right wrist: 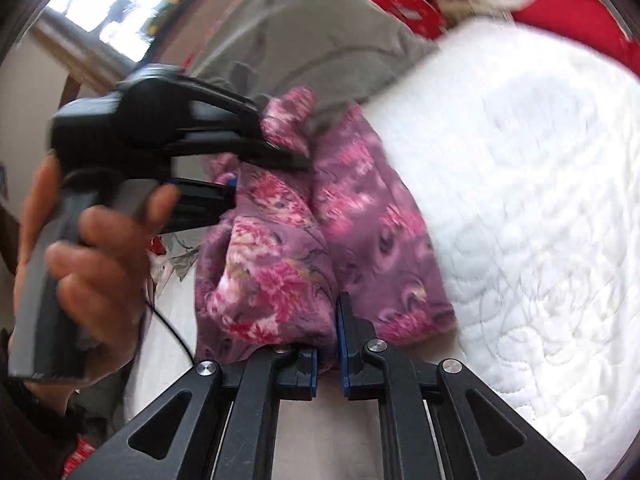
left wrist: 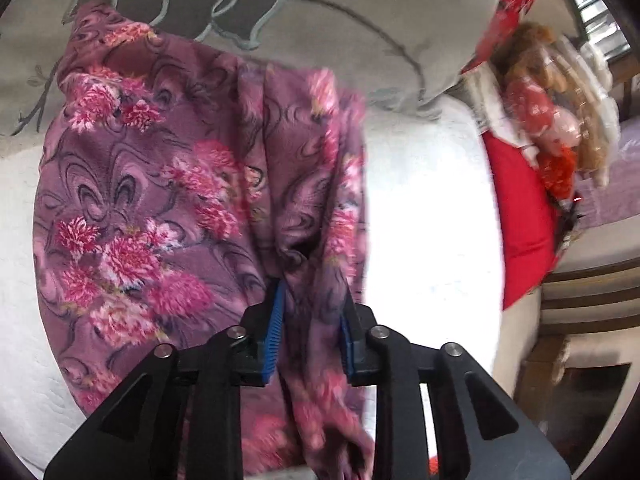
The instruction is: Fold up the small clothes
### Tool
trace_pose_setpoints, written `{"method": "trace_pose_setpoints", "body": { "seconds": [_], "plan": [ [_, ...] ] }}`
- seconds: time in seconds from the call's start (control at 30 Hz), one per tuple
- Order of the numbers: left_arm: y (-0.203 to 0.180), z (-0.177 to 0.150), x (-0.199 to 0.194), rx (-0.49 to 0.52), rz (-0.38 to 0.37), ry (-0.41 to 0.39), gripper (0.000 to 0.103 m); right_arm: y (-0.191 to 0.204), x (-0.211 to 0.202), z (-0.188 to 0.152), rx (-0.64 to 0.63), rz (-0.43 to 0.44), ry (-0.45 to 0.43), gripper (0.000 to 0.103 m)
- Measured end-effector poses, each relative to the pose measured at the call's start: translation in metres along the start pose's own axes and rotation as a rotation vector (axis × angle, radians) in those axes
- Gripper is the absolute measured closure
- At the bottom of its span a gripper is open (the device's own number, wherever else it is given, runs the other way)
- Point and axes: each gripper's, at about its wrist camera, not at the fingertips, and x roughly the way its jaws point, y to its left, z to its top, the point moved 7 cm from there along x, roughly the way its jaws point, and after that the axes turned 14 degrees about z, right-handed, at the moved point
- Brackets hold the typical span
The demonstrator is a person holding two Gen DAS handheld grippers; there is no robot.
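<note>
A purple garment with pink flowers (left wrist: 160,200) is lifted over a white quilted mattress (left wrist: 424,208). My left gripper (left wrist: 312,300) is shut on a bunched fold of the garment, which hangs down between its blue pads. In the right wrist view the garment (right wrist: 360,216) drapes from the left gripper (right wrist: 272,160), held by a hand at the left. My right gripper (right wrist: 330,320) is shut on the garment's lower edge. The mattress (right wrist: 520,200) lies to the right.
A grey pillow with a leaf pattern (left wrist: 340,20) lies behind the garment. A red cushion (left wrist: 520,220) and a doll (left wrist: 548,120) sit at the right by a wooden bed frame (left wrist: 592,304). A window (right wrist: 120,4) is at the upper left.
</note>
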Motion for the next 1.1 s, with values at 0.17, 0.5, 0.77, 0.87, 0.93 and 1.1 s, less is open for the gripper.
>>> {"method": "trace_pose_setpoints", "body": {
  "seconds": [0.17, 0.5, 0.77, 0.87, 0.93, 1.1],
  "plan": [
    [0.030, 0.002, -0.046, -0.056, -0.051, -0.107, 0.054, -0.015, 0.001, 0.002, 0.080, 0.027, 0.052, 0.083],
    [0.163, -0.023, -0.035, -0.248, 0.108, -0.132, 0.047, 0.022, -0.036, 0.104, -0.093, 0.085, -0.093, 0.055],
    [0.172, -0.040, -0.033, -0.281, 0.067, -0.133, 0.047, 0.008, 0.096, 0.121, -0.071, 0.015, 0.194, 0.059],
    [0.171, -0.038, -0.043, -0.250, 0.143, -0.185, 0.047, 0.022, 0.096, 0.125, -0.143, 0.071, 0.181, 0.095],
    [0.171, -0.037, -0.045, -0.230, 0.213, -0.219, 0.043, 0.038, 0.081, 0.137, -0.235, 0.091, 0.099, 0.096],
    [0.158, -0.042, -0.011, -0.191, 0.296, -0.211, 0.035, 0.002, 0.084, 0.145, -0.177, -0.033, 0.080, 0.096]
  ]
}}
